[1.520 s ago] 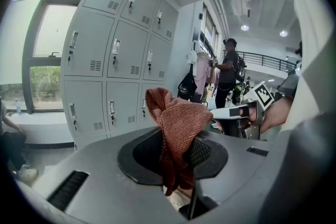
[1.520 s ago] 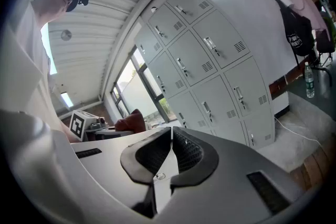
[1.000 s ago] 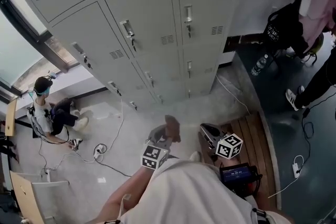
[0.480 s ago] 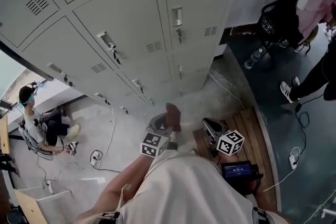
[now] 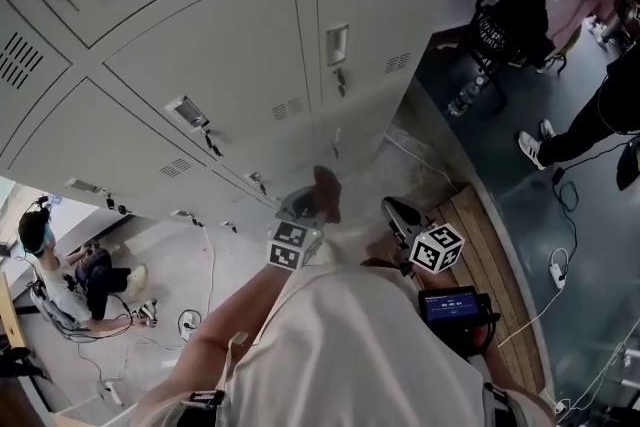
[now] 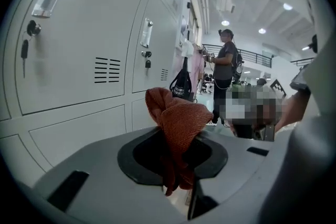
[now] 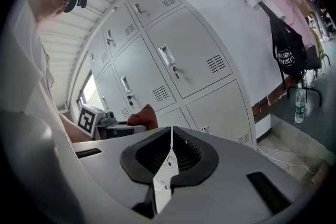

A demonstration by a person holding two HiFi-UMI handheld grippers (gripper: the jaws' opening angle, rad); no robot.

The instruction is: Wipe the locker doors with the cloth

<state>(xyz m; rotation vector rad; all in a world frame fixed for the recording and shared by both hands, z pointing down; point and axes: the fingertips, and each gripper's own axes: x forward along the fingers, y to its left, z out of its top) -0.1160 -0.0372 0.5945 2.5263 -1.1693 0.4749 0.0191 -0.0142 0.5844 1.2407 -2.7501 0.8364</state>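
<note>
The grey metal locker doors [image 5: 220, 65] stand at eleven o'clock. The left gripper [image 6: 176, 157], jaws clamped on the rust-red knitted cloth [image 6: 178, 118], points to twelve, apart from them. The right gripper [image 7: 169, 160] is closed and empty. I would press the cloth flat and overlap the strokes.

I can read nothing: the white print on the black bag [image 7: 288, 55], beyond my right claw [image 7: 169, 147] and to its right, is too small, and the marker cube [image 7: 86, 119] at its left bears only a pattern.
</note>
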